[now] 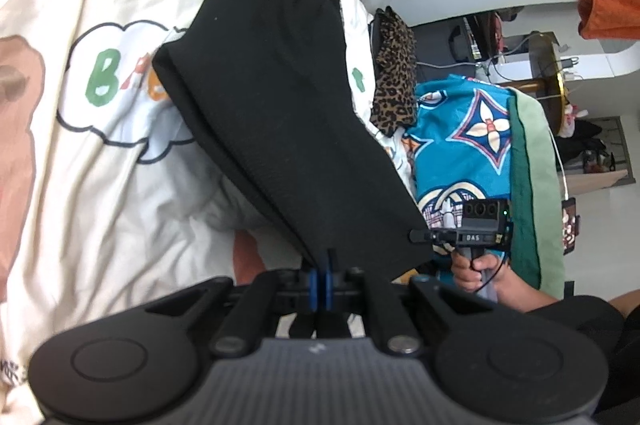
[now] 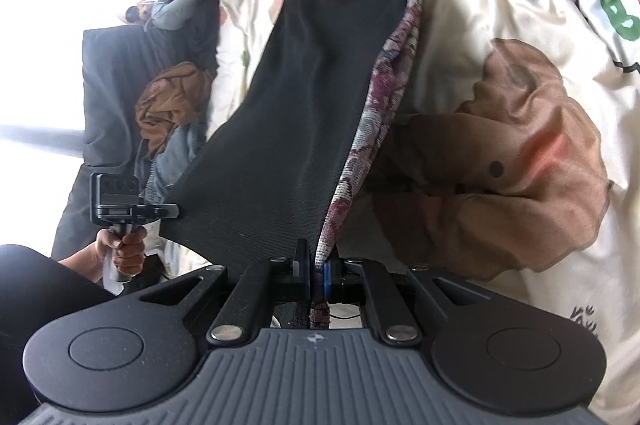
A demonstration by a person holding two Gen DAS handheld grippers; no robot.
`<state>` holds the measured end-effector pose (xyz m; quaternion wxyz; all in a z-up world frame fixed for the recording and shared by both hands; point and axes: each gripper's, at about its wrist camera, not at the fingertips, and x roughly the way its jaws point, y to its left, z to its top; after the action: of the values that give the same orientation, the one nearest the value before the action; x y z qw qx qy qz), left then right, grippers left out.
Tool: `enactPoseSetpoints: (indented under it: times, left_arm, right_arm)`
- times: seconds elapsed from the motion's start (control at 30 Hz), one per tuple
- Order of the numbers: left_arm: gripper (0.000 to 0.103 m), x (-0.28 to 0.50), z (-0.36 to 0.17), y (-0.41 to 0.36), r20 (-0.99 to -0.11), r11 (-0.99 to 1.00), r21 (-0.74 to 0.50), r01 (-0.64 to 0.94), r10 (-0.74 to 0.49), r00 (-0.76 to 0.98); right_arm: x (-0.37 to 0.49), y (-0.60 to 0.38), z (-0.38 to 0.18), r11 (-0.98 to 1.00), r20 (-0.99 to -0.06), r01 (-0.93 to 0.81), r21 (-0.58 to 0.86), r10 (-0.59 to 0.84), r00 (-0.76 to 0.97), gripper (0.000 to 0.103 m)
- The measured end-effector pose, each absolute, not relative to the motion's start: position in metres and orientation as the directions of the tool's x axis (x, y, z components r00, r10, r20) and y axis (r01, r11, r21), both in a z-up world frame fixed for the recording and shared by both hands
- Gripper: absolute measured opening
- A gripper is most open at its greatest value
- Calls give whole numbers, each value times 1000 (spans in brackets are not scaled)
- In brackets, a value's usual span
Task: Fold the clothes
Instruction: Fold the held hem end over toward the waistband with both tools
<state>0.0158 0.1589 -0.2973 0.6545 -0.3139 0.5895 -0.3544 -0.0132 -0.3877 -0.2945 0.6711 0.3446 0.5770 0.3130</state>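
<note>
The left gripper [image 1: 321, 267] has its blue pads pressed together on one near corner of a black garment [image 1: 276, 77]; the right gripper [image 2: 318, 265] pinches the other near corner, where a floral purple lining [image 2: 394, 65] shows along the edge. The garment hangs stretched between the two tools, lifted clear at the near end, its far end trailing toward the cream bedsheet [image 1: 80, 185] below. This looks like the lift-and-spread step, before any fold; next, both hands probably need to carry the held edge forward together, keeping it taut, and lay it over the far end. Readable writing: large letters beginning "BA" inside a cloud outline on the sheet, and "DAS" on the right tool's body as seen from the left wrist.
</note>
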Motion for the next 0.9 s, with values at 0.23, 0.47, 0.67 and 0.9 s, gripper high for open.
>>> enactPoseSetpoints:
  times: [0.23,0.47,0.67,0.9]
  left_arm:
    - [4,20,-297,166,-531,538,-842,39,-839,118]
    - [4,40,-296,160,-505,522,-852,47,-842,191]
    - [4,56,-314,161,-464,486,-874,12,-841,277]
    - [4,72,-326,155,-435,470,-883,18,-831,347]
  right_arm:
    - [-9,-389,-285,525,-514,0,851,834,202,4]
    - [1,-398,-291,530,-514,23,848,809,286,4]
    - [12,-404,-300,523,-510,61,850,789,344,4]
    - [28,-403,-311,547,-530,79,834,752,392,4]
